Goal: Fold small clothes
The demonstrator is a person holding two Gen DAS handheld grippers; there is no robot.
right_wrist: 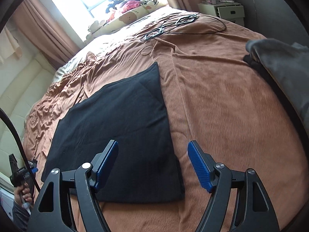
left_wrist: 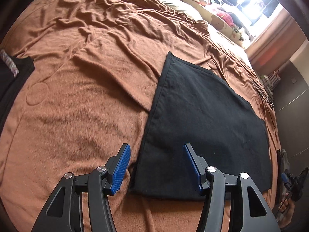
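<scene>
A black cloth (left_wrist: 202,116), folded flat into a rough rectangle, lies on the brown blanket (left_wrist: 77,116) of a bed. My left gripper (left_wrist: 156,147) hovers open over the cloth's near left corner, with the left edge running between its blue pads and nothing held. In the right wrist view the same black cloth (right_wrist: 119,125) lies left of centre. My right gripper (right_wrist: 153,143) stands open above its near right part. Its left pad is over the cloth and its right pad over bare blanket (right_wrist: 222,106).
A black garment with a patterned band (left_wrist: 15,73) lies at the bed's left edge. A grey cloth (right_wrist: 280,67) lies at the right. Cables and wire hangers (right_wrist: 183,20) lie at the far end, near bear-print pillows (left_wrist: 222,23) and a nightstand (right_wrist: 229,11). A person's hand (right_wrist: 21,191) shows at lower left.
</scene>
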